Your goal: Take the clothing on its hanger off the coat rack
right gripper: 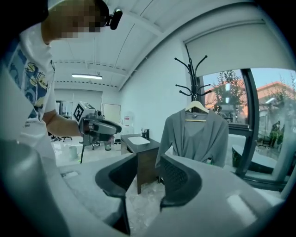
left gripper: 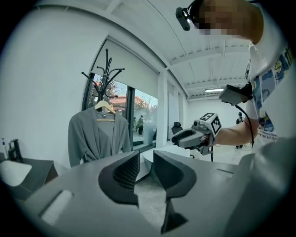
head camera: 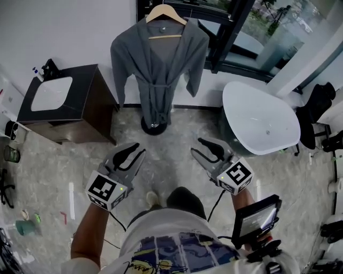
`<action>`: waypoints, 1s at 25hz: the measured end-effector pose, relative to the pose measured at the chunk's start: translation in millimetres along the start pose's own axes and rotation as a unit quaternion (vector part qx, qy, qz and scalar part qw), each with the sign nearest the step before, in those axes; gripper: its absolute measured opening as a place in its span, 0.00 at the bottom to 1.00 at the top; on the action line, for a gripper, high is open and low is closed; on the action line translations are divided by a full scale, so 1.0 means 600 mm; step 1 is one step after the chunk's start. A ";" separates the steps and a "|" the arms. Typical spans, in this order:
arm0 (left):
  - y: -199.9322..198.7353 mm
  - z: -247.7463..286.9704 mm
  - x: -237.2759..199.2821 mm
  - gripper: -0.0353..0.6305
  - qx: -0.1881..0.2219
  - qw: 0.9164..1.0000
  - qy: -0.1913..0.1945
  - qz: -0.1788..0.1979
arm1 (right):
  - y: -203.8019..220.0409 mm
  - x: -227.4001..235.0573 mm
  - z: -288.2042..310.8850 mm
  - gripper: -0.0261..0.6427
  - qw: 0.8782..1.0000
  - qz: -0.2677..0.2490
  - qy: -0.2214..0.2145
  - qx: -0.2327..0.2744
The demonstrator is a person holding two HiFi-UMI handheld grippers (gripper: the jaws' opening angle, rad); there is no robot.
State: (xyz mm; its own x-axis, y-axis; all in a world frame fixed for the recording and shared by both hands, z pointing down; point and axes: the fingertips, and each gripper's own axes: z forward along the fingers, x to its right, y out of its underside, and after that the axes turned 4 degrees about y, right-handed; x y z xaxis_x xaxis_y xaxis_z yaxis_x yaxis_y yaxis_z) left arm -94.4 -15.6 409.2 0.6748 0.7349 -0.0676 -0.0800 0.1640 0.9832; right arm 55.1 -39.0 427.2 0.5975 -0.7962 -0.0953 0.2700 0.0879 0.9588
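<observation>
Soft grey robe on curved wooden hanger, far; open floor before it. Left gripper fingers narrow, right gripper wider, both empty.

Dark vanity cabinet with white basin ahead-left of left gripper; white oval tub ahead-right of right gripper; black chair beyond.

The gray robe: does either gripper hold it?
No, the robe hangs on its wooden hanger, away from the left gripper and the right gripper.
</observation>
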 end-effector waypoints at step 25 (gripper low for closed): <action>-0.264 0.273 -0.558 0.45 -0.047 0.981 -0.135 0.134 | -0.245 0.566 0.343 0.45 0.994 -0.092 -0.006 0.054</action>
State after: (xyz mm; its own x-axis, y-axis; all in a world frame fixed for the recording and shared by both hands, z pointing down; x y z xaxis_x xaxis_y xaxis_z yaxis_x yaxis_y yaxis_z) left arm -187.3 -395.6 303.8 0.7885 0.5615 0.2510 -0.3394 0.0569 0.9389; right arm 62.8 -445.4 308.8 0.5358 -0.8002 -0.2692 0.2903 -0.1248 0.9488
